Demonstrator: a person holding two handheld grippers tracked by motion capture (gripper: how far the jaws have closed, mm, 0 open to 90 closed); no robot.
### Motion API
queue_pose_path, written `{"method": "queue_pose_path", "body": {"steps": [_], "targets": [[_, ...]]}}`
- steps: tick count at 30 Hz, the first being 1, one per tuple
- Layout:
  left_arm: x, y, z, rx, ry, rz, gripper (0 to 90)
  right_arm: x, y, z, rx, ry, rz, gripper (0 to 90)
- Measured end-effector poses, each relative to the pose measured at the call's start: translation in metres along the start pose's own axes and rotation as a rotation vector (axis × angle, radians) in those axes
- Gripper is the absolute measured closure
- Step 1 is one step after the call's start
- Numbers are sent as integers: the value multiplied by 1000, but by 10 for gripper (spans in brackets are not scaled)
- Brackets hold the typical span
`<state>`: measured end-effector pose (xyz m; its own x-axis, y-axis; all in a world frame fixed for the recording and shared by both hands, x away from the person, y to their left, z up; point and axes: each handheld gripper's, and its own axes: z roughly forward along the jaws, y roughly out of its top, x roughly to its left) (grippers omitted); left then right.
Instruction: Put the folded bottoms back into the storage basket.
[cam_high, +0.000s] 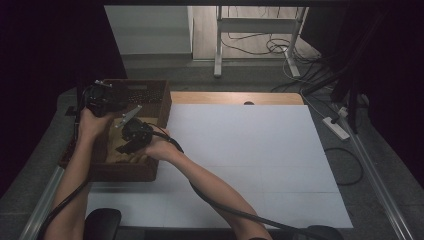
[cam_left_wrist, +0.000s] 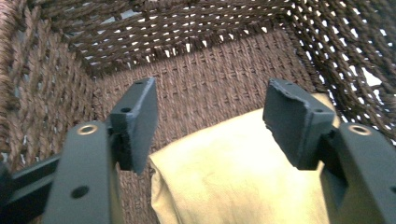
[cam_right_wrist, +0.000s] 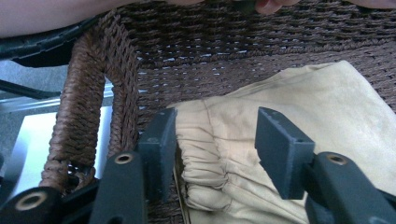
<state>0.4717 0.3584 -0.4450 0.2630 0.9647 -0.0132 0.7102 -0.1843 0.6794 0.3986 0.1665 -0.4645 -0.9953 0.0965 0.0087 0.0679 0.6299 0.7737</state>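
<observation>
Both tongs are hanging open inside the basket (cam_high: 160, 107).
Left tongs (cam_left_wrist: 210, 121) and right tongs (cam_right_wrist: 215, 149) are straddling the yellow cloth (cam_right_wrist: 327, 116), jaws standing apart.

Woven basket walls (cam_left_wrist: 60, 93) tight around folded cloth (cam_left_wrist: 233, 177)

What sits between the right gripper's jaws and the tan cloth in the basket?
Nothing visible. The right gripper stands open straight over the tan cloth, its gathered edge showing in the gap between the pads. The wicker basket wall lies off to one side, not in the path.
</observation>
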Motion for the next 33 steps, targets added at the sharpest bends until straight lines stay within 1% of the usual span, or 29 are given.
{"method": "queue_pose_path", "body": {"steps": [1,2,6,8,9,10,11,12,13,14,15,16,17,18,21,24,25,27,30,31,33], "targets": [[0,-1,0,-3,-6,-5,332,0,0,0,-2,-2,3,471],[1,-1,0,-3,-20,-13,293,0,0,-1,2,-3,10,448],[1,-4,-2,-7,-53,-35,257,0,-1,-2,5,-1,25,415],[1,-5,-3,-6,-55,-29,240,0,-2,-2,6,-5,37,397],[0,-6,-4,-3,-50,-22,218,1,-3,-4,3,-3,46,383],[0,-7,-4,1,-47,-16,218,1,-3,-4,3,-3,46,383],[-1,-9,-5,10,-57,-6,199,1,-3,-6,-3,1,62,370],[-1,-9,-5,10,-57,-6,181,1,-3,-6,-3,1,62,370],[-2,-9,-6,11,-59,-2,173,2,-3,-7,-10,7,76,353],[-2,-10,-7,10,-60,-1,173,2,-3,-7,-10,7,76,353],[-2,-11,-8,9,-71,-1,154,2,-2,-9,-11,4,85,334],[-2,-12,-9,0,-90,-9,147,2,-2,-10,-10,6,91,323],[-2,-12,-9,0,-90,-9,146,2,-2,-10,-10,6,91,323],[-3,-12,-10,-4,-94,-14,137,3,-3,-12,-8,5,98,304],[-5,-15,-10,0,-105,-12,120,3,-3,-13,-5,9,101,284],[-7,-17,-11,-8,-117,-10,109,3,-4,-15,-2,10,106,261],[-8,-18,-11,-12,-123,-11,109,3,-4,-15,-4,10,108,253],[-10,-20,-13,-38,-126,-11,102,2,-5,-16,1,5,115,219],[-11,-21,-16,-74,-161,-32,78,2,-5,-18,-3,3,115,209],[-11,-22,-17,-83,-172,-35,68,2,-5,-19,-7,7,121,207],[-13,-23,-19,-108,-179,-31,56,3,-5,-21,-14,13,121,199]]}}
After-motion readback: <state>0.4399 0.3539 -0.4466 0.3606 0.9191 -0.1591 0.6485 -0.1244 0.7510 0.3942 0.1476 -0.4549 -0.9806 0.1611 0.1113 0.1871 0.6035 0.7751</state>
